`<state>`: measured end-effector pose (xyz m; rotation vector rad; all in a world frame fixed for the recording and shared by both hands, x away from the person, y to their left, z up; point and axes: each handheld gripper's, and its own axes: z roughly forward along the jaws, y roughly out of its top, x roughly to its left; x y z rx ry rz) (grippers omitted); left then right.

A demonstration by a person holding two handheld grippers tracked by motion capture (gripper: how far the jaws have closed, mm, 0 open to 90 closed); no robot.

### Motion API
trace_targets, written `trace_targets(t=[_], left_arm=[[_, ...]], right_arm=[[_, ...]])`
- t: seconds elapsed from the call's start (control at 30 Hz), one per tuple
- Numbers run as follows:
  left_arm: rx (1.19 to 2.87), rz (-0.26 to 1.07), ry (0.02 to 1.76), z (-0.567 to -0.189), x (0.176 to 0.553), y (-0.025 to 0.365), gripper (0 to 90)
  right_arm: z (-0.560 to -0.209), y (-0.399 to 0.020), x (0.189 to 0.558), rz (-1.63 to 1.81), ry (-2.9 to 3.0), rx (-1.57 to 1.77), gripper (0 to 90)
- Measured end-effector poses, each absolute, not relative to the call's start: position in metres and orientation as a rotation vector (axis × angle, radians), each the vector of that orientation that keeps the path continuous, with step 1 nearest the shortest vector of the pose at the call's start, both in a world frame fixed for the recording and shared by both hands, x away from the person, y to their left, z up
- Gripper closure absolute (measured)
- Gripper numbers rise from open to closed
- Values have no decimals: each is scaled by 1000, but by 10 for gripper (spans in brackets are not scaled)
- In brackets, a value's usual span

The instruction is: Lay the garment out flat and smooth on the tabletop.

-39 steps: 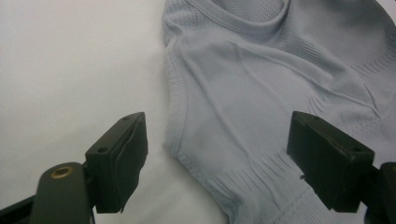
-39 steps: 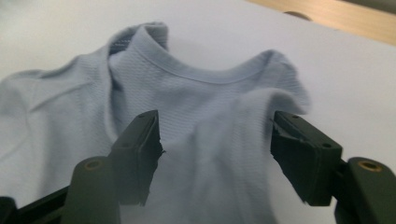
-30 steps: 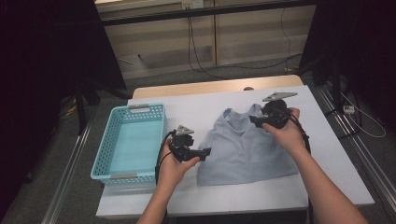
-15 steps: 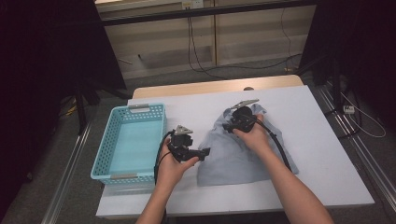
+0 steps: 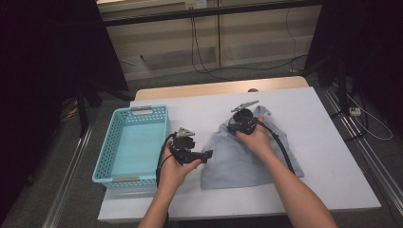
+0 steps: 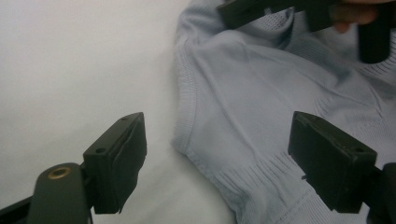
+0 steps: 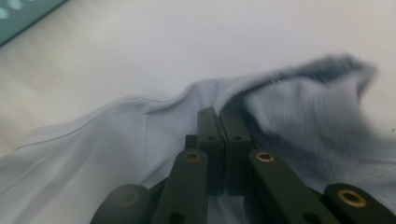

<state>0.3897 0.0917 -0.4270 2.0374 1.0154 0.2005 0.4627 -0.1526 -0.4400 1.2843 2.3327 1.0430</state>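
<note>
A light blue garment (image 5: 247,164) lies crumpled on the white table (image 5: 309,118). My right gripper (image 5: 232,127) rests on its upper part; its jaws have just been closing and now stand together, pinching a raised fold of the garment (image 7: 116,140) at the tips of the right gripper (image 7: 219,114). My left gripper (image 5: 207,155) is held at the garment's left edge, jaws wide apart. In the left gripper view the left gripper (image 6: 233,163) has the ribbed hem of the garment (image 6: 261,116) lying between its jaws, untouched by the pads.
A turquoise plastic basket (image 5: 107,147) stands on the table's left side, with nothing in it. Bare table spreads right of and behind the garment. Cables run across the floor beyond the table's far edge.
My right hand moved left and down from the garment's far right corner to its upper middle, and its jaws closed. The cloth's right side shifted left with it. The left hand stayed still.
</note>
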Motion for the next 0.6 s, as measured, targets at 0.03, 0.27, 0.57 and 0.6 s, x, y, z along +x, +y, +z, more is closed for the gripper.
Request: trace_targets(t=[0.03,0.27,0.57,0.6], left_arm=[[2038,203,1017,-427,390,92,199],[2045,210,1017,-425,392,90,201],[2042,197,1006,-427,400,76,225],[2043,192,1004,-428,401,74,227]], right_arm=[[-435,-156,457,1062,2329,1268,897],[-426,-195,406,1115,2332,1227,897],[-447,-219,377,1165,2314,1270,895],[-448,-219,377,1163,2314,1269,894]])
